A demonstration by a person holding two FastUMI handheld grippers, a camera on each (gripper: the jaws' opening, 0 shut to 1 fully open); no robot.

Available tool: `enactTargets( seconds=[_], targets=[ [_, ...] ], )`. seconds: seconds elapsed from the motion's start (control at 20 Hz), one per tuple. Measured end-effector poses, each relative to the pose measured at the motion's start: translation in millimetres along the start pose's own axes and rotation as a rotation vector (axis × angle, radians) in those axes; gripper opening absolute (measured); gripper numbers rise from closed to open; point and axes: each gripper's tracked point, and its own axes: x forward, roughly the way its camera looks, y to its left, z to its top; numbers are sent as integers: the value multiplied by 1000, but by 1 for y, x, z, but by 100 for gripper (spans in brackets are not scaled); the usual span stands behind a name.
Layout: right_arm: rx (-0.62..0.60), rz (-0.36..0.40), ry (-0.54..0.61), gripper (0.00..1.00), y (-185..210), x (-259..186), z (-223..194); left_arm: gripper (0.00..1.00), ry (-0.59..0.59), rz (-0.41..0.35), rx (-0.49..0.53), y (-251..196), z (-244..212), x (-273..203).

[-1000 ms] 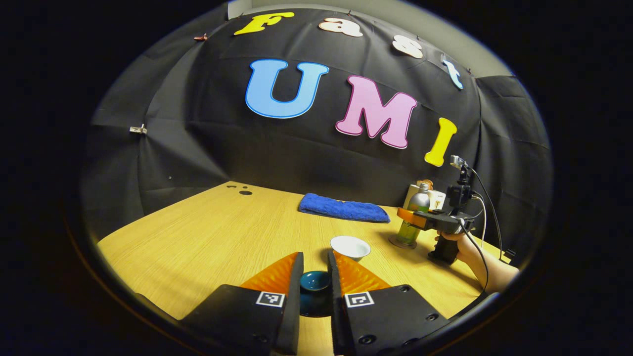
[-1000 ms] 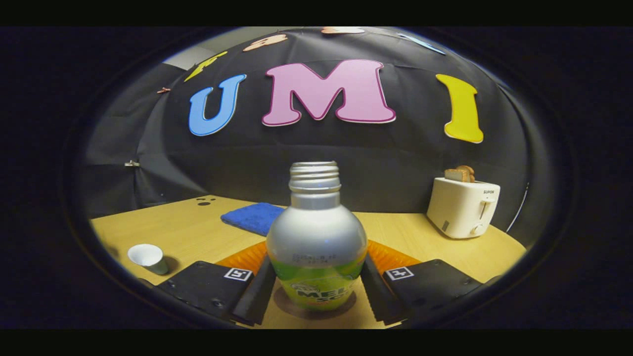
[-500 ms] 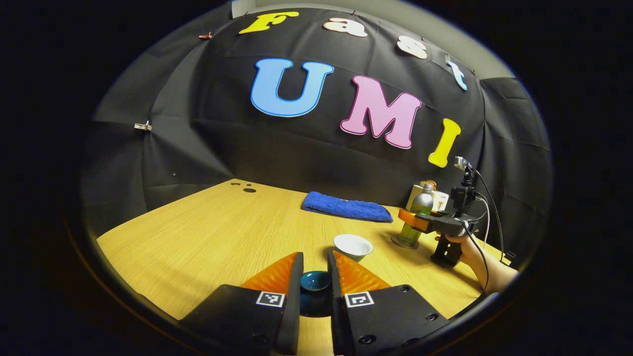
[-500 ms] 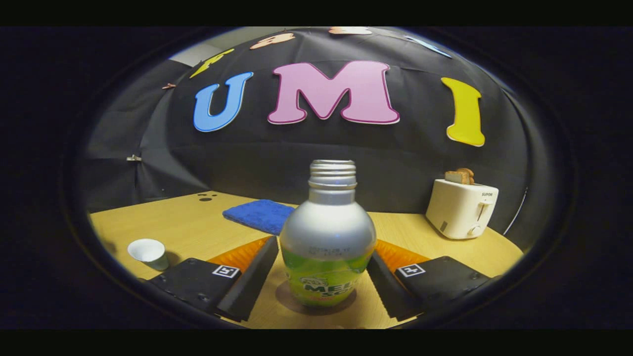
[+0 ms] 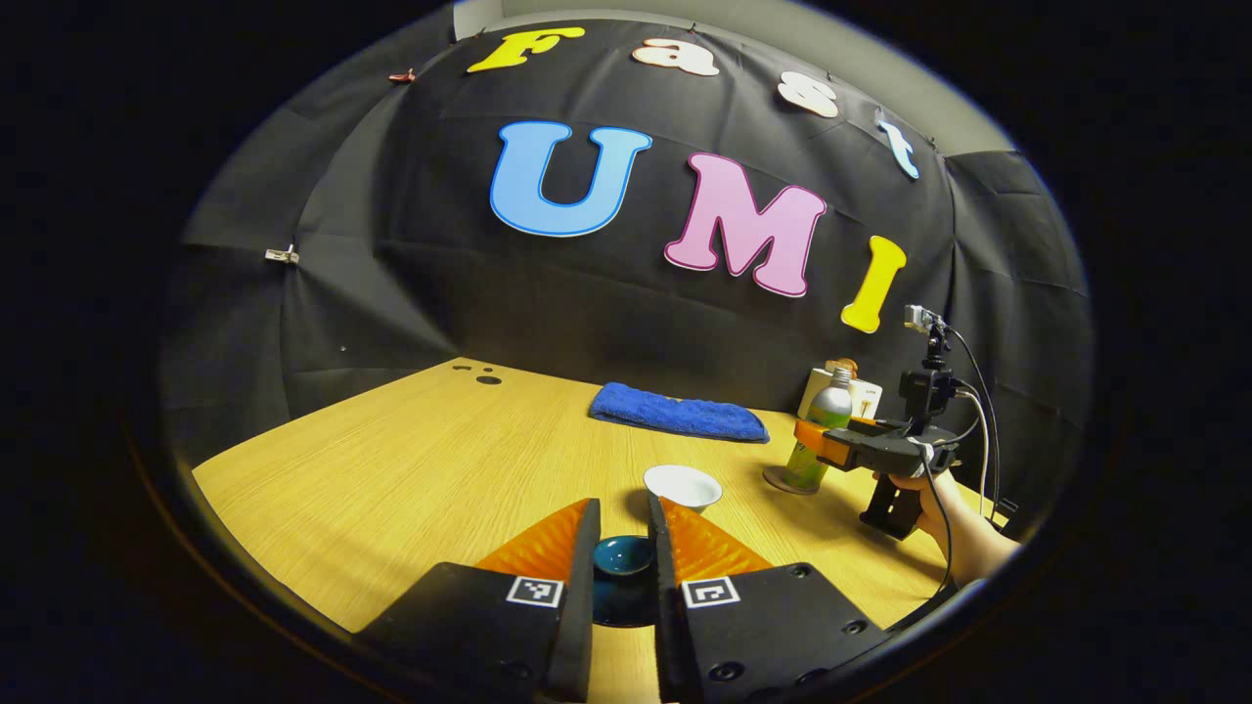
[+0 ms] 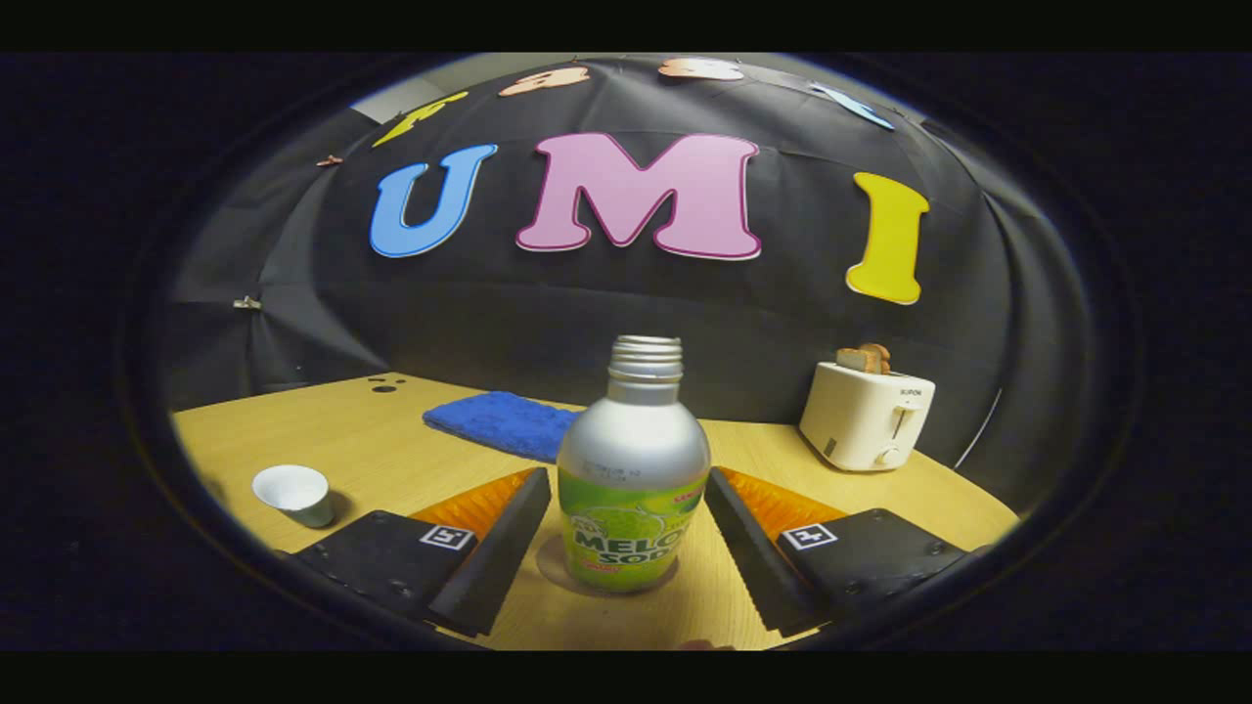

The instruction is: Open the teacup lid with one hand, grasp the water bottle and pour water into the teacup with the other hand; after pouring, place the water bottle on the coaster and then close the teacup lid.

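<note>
Compared to a second ago, the right gripper [image 6: 623, 508] has let go of the water bottle [image 6: 633, 484] and backed off a bit: its fingers were snug against the bottle's sides then, and now they're spread apart with a clear gap on each side. The bottle stands upright and uncapped on the round coaster [image 6: 559, 575], on the wooden table [image 6: 391, 450]. The left gripper [image 5: 624, 523] hasn't really budged; it sits low over the table, fingers clamped on the dark blue teacup lid [image 5: 623, 555], with the open white teacup [image 5: 682, 486] just beyond its tips. In the left gripper view the right gripper [image 5: 817, 445] is held level beside the bottle [image 5: 820, 427], the person's hand [image 5: 929, 489] wrapped around its grip. A blue towel [image 6: 499, 423] and a toaster [image 6: 866, 416] sit near the back wall.
</note>
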Motion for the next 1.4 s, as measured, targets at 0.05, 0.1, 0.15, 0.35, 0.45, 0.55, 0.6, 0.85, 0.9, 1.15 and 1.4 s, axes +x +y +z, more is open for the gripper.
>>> enactTargets(
  seconds=[0.05,0.1,0.15,0.35,0.45,0.55,0.6,0.85,0.9,1.15,1.4],
  targets=[
    [-6,-3,2,98,-1,-1,-2,30,-2,0,5,-2,0,-1],
    [-15,-10,4,98,-3,-5,-3,30,-6,3,9,-3,2,-2],
    [-16,-15,5,98,-5,-9,-4,30,-9,4,13,-5,3,-2],
    [30,38,9,98,3,-37,-9,30,-31,-4,65,-12,18,4],
    [16,45,16,98,-1,-55,-14,30,-60,-8,97,-16,31,13],
    [10,53,17,98,-6,-74,-17,30,-81,-26,117,-25,41,28],
    [15,60,17,98,-8,-84,-18,30,-85,-34,123,-29,44,38],
    [36,64,-27,98,-28,-124,-6,30,-77,-42,211,-40,41,100],
    [42,65,-34,98,-32,-129,-4,30,-58,-48,196,-42,36,111],
    [51,78,-68,98,-46,-147,10,30,-3,-62,193,-57,11,151],
    [82,94,-104,98,-50,-157,23,31,40,-26,276,-66,-2,174]
  ],
)
